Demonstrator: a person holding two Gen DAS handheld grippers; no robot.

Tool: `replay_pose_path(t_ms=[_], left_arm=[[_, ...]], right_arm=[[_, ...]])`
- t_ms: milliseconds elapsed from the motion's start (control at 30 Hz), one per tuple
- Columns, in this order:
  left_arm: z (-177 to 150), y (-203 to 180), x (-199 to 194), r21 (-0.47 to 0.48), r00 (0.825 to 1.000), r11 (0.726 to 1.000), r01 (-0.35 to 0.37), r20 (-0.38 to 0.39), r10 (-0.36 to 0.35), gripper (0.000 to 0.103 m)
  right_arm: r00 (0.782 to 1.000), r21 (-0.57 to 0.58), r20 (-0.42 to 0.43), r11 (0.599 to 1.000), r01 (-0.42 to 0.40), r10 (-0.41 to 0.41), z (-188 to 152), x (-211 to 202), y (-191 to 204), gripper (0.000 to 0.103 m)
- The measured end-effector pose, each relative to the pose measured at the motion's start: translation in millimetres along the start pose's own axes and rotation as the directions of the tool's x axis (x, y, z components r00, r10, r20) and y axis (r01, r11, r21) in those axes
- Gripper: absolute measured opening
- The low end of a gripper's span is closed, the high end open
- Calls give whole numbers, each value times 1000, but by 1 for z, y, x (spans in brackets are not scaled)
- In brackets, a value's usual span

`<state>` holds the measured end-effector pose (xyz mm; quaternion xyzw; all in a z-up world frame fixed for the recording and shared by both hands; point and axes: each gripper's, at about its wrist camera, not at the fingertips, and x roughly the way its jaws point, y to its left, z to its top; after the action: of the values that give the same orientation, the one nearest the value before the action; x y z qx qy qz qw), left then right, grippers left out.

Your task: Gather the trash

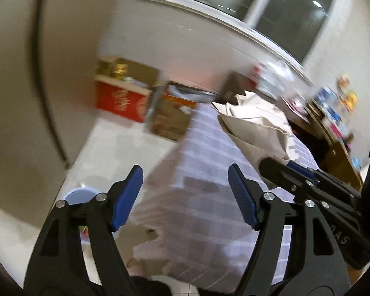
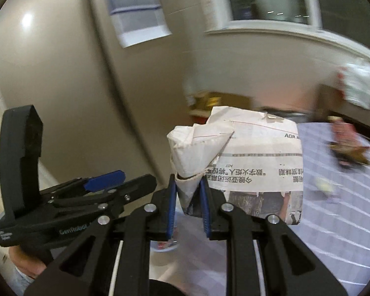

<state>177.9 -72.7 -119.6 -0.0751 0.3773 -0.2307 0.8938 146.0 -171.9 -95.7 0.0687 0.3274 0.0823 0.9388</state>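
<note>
- The right gripper (image 2: 188,192) is closed tight on a folded newspaper (image 2: 256,157). Its blue pads (image 2: 172,207) pinch one crumpled corner of the paper.
- The newspaper is lifted up in the air above the table (image 2: 338,212). It does not lie on the table.
- The paper has black print on it and a dark photo near the bottom edge.
- The left gripper (image 1: 186,197) is wide open. Nothing is between its blue pads (image 1: 127,197).
- In the left wrist view, the right gripper (image 1: 273,165) comes in from the right side with the newspaper (image 1: 254,128) in its tip. It is just beside the left gripper.
- In the right wrist view, the left gripper (image 2: 120,176) is low on the left, close to the right one. A bit of a hand (image 2: 24,259) shows under it.
- The table has a light purple cloth with a check pattern (image 1: 202,153).
- A dark wrapper (image 2: 345,145) lies on the cloth at the far right. It is blurry.
- A blue bin (image 1: 80,196) stands on the floor (image 1: 125,138) to the left of the table, partly hidden behind the left gripper.
- Cardboard boxes (image 1: 145,98), one of them red, stand on the floor by the wall.
- A big window (image 2: 278,0) is high on the wall, dark behind the glass.
</note>
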Motion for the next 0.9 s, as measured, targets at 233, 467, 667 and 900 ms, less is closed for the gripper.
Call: replay_pose_path(t_ms=[233, 467, 667, 900], left_arm=[[-6, -114, 93, 102, 989, 988, 112, -111, -101, 70], [-7, -158, 152, 128, 986, 986, 102, -147, -82, 72], [-2, -164, 191, 136, 972, 984, 114, -220, -83, 26], [-3, -144, 169, 126, 971, 978, 165, -196, -139, 0]], right_arm=[[978, 68, 10, 976, 209, -210, -21, -42, -122, 18], [971, 142, -16, 961, 237, -237, -36, -41, -193, 18], [976, 181, -41, 959, 219, -216, -35, -18, -208, 18], [981, 168, -50, 967, 191, -185, -31, -11, -190, 18]])
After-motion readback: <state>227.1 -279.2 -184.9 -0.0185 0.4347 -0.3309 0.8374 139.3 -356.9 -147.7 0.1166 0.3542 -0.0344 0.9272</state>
